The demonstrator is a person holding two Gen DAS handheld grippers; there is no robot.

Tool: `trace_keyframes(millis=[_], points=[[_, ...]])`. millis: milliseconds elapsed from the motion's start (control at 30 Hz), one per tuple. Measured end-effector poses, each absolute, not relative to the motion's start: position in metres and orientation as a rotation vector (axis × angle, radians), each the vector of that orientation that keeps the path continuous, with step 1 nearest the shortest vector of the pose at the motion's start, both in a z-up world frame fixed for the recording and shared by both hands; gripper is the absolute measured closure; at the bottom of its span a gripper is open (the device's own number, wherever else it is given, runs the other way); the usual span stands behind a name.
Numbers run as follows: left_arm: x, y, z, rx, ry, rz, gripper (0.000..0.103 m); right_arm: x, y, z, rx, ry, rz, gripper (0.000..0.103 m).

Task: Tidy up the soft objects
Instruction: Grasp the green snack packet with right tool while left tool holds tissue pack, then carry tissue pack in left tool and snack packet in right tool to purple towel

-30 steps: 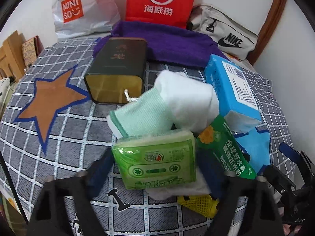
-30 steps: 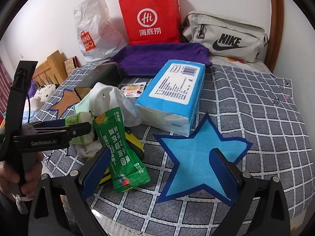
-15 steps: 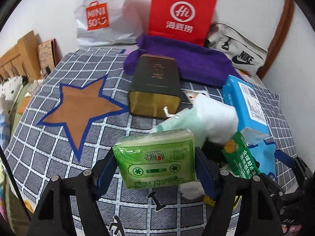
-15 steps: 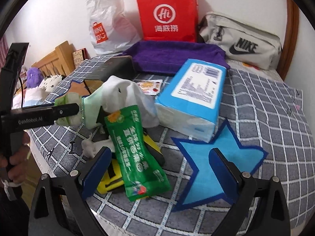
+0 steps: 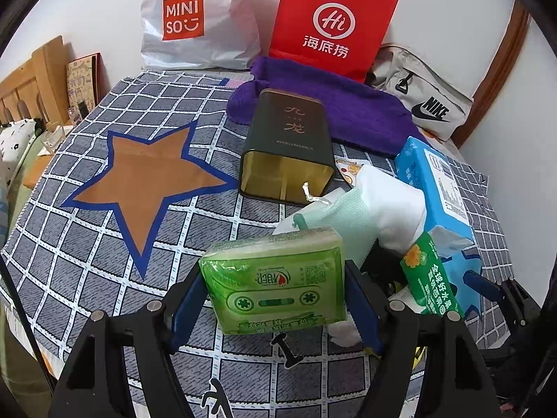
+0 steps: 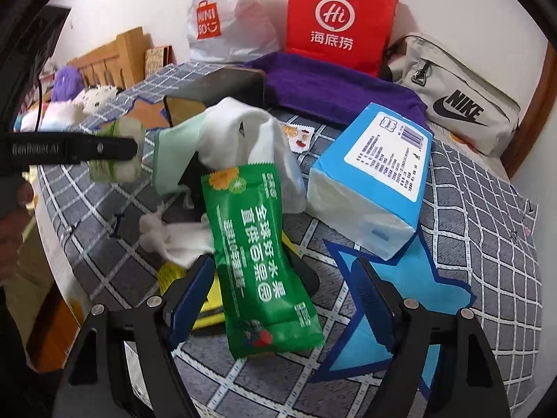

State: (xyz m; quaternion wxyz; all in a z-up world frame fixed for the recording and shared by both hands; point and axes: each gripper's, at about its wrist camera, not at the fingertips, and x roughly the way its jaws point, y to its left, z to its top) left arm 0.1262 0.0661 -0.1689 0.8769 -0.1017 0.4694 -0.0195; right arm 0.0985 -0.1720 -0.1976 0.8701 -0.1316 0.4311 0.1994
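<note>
My left gripper (image 5: 275, 296) is shut on a green tissue pack (image 5: 276, 285) and holds it above the checked cloth; the pack also shows in the right wrist view (image 6: 116, 149). My right gripper (image 6: 282, 299) is open, its fingers either side of a green snack pouch (image 6: 261, 257) that lies on the cloth. A white and mint sock bundle (image 6: 236, 132) lies behind the pouch. A blue tissue box (image 6: 376, 174) lies on the blue star (image 6: 400, 296). A brown star (image 5: 149, 174) lies to the left.
A dark tin (image 5: 289, 146) lies on its side mid-table. A purple towel (image 5: 334, 108), red paper bag (image 5: 330, 24), white Miniso bag (image 5: 195, 21) and grey Nike pouch (image 5: 424, 104) line the back. A yellow item (image 6: 181, 278) lies under the pouch.
My left gripper has lifted the green tissue pack off the pile and moved it left and back. My right gripper has moved in over the green snack pouch.
</note>
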Motion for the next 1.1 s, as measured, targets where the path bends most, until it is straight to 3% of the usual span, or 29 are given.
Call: trace_keyframes(millis=[200,233,267,367,800,1100], points=[[0.126,0.067,-0.172,-0.226,0.994,-0.050,0.030,0.102,-0.161,-0.209,-0.338,0.913,0.414,0.024],[0.126,0.067,-0.172,-0.227,0.996,-0.050,0.030,0.102,-0.159,-0.210,-0.339,0.910,0.419,0.031],[0.126,0.067,-0.173,-0.227,0.997,-0.050,0.030,0.102,-0.159,-0.211,-0.331,0.916,0.438,0.047],[0.126,0.067,-0.172,-0.221,0.997,-0.049,0.030,0.101,-0.164,-0.206,-0.303,0.909,0.453,0.055],[0.126,0.067,-0.177,-0.214,1.010,-0.030,0.030,0.095,-0.214,-0.189,-0.109,0.909,0.468,0.055],[0.126,0.068,-0.178,-0.211,1.008,-0.004,0.030,0.094,-0.239,-0.212,-0.097,1.008,0.427,0.055]])
